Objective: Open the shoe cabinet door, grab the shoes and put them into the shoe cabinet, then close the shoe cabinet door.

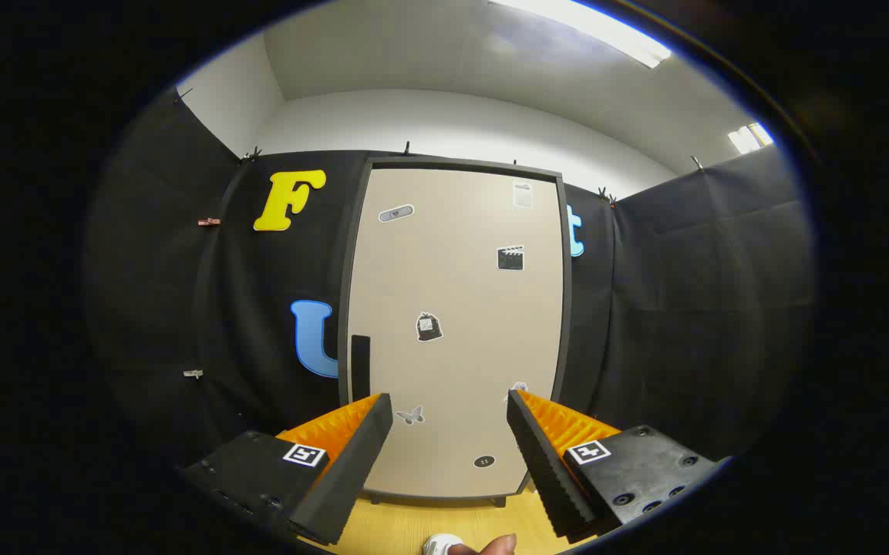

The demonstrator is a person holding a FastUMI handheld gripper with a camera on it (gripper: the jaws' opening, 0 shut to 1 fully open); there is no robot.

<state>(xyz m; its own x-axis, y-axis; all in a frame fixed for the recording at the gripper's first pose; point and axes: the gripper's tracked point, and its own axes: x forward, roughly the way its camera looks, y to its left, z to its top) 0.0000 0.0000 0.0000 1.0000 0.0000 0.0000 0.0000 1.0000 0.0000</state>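
Note:
The shoe cabinet [456, 308] stands upright ahead of me, a tall beige door in a dark frame, shut. A dark vertical handle [360, 365] sits at the door's left edge, just above my left fingertip. Several small stickers dot the door. My gripper [450, 405] is open, fingers wide apart, nothing between them, with the lower part of the door showing in the gap. Below the fingers, on the wooden floor [405, 528], a bit of a white shoe [441, 545] peeks out beside a person's fingertip [494, 546].
Black cloth walls [691, 308] close in the cabinet on both sides and behind. A white wall and ceiling light rise above the cloth. The cabinet stands on short feet on the wooden floor.

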